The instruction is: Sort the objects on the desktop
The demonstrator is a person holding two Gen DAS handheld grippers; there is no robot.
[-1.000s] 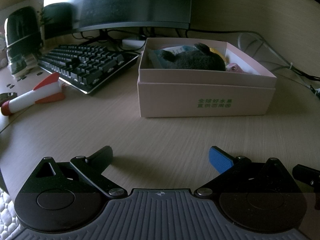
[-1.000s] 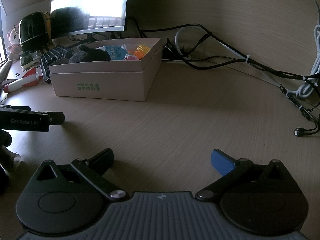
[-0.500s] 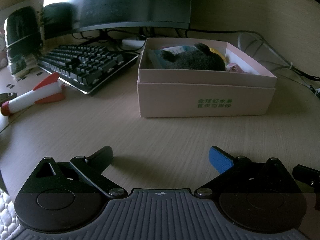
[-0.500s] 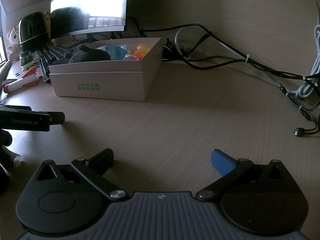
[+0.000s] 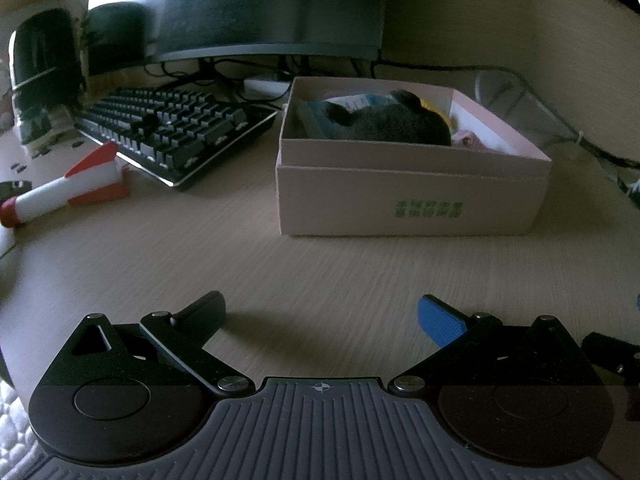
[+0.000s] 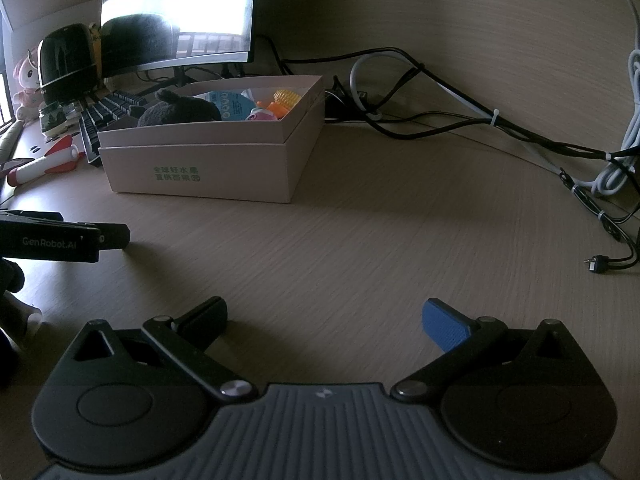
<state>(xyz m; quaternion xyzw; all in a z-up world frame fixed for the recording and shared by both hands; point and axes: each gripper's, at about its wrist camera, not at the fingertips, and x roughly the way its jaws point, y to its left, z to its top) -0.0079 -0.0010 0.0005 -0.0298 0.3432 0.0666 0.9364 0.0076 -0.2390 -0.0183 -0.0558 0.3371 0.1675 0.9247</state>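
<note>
A pale pink box (image 5: 408,204) (image 6: 208,168) stands on the wooden desk ahead of both grippers. Inside it lie a dark plush toy (image 5: 396,124) (image 6: 180,114), a blue packet (image 6: 230,104), a small pink toy (image 5: 468,140) and an orange and yellow toy (image 6: 280,102). A red and white toy rocket (image 5: 68,190) (image 6: 44,162) lies on the desk left of the box. My left gripper (image 5: 320,312) is open and holds nothing, well short of the box. My right gripper (image 6: 326,314) is open too, empty, over bare desk. The left gripper's side (image 6: 60,238) shows in the right wrist view.
A black keyboard (image 5: 172,128) sits behind the rocket, under a monitor (image 5: 256,4) (image 6: 176,12). A dark round speaker (image 6: 66,64) and a pink plush figure (image 6: 26,80) stand at the far left. Cables (image 6: 520,136) trail along the desk at the right, ending in a loose plug (image 6: 596,262).
</note>
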